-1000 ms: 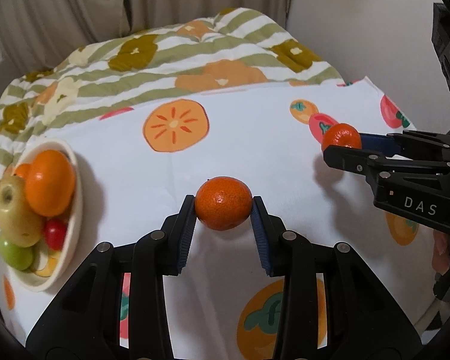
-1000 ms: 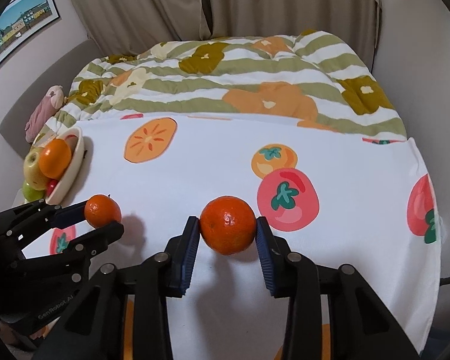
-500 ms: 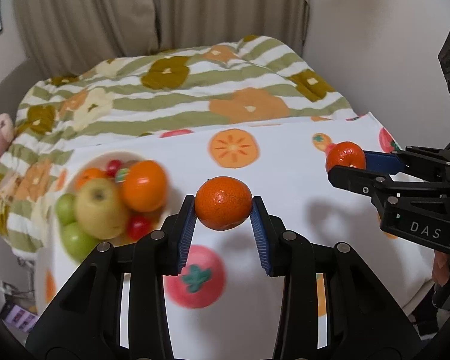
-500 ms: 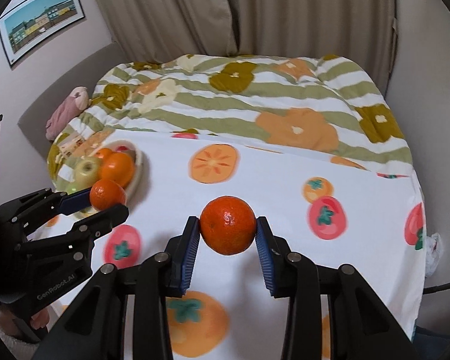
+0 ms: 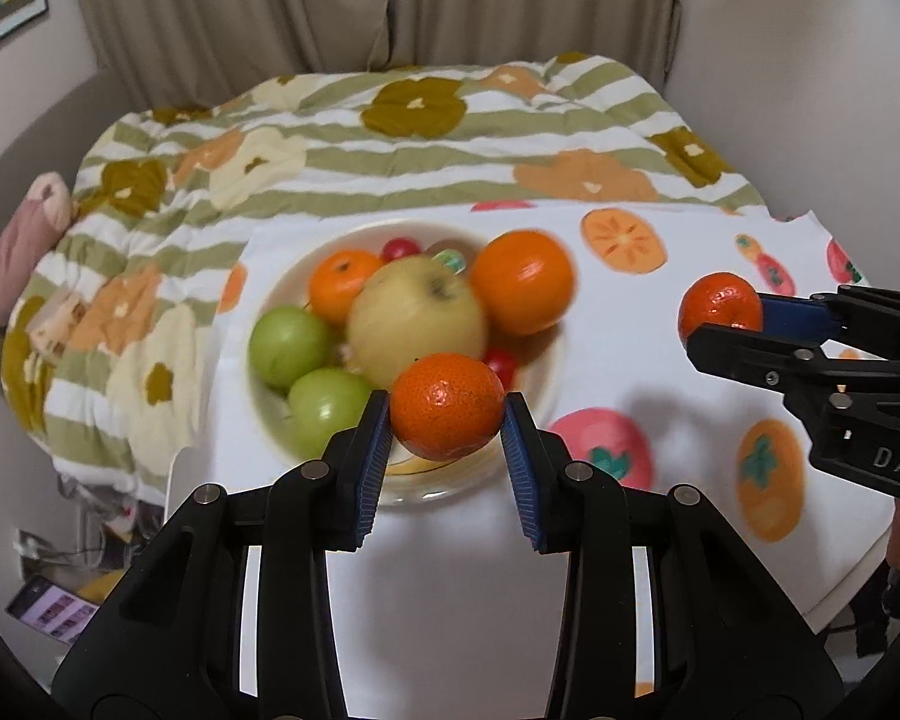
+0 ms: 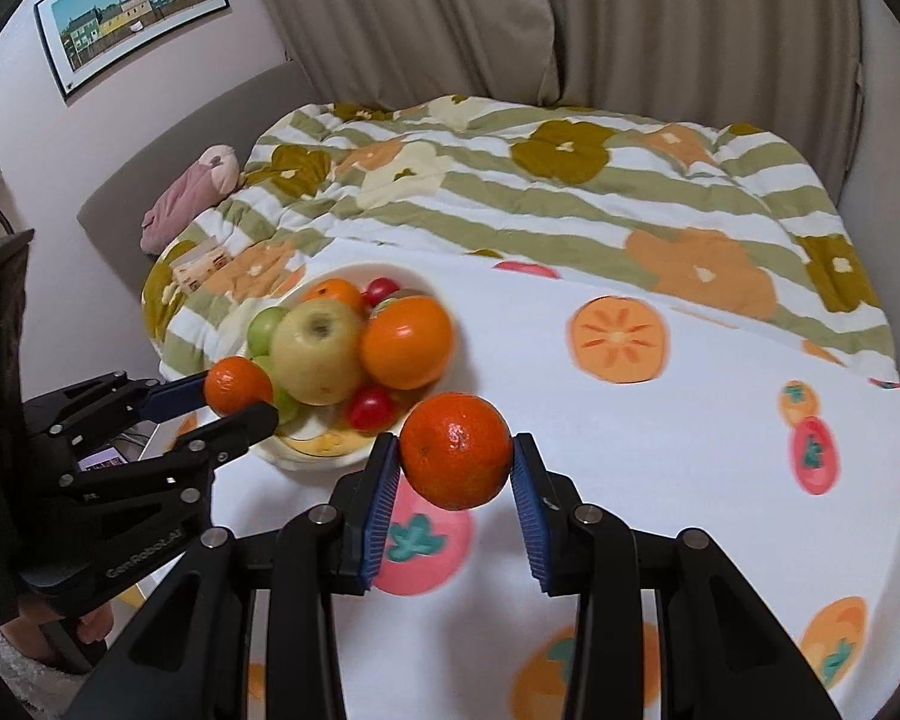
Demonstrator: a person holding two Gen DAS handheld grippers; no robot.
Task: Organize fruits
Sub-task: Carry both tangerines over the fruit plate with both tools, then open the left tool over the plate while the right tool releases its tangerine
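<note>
My left gripper [image 5: 446, 420] is shut on a small tangerine [image 5: 447, 407], held in the air over the near rim of the white fruit bowl [image 5: 270, 300]. The bowl holds a yellow apple [image 5: 417, 315], two green apples, oranges and small red fruits. My right gripper [image 6: 455, 456] is shut on a second tangerine [image 6: 456, 450], just right of the bowl [image 6: 354, 271] and above the fruit-print cloth. Each gripper shows in the other's view: the right gripper [image 5: 723, 324] with its tangerine [image 5: 720, 309] at the right, the left gripper [image 6: 240, 399] with its tangerine [image 6: 237, 384] at the bowl's left rim.
The white cloth [image 6: 690, 432] printed with persimmons and tomatoes covers the table. Behind it lies a striped flowered quilt [image 6: 570, 180] with a pink plush toy [image 6: 189, 192] at its left. A phone [image 5: 51, 609] lies on the floor at lower left.
Both grippers have swept left across the cloth with their tangerines. The bowl, at the left edge a second ago, now sits straight ahead of the left gripper.
</note>
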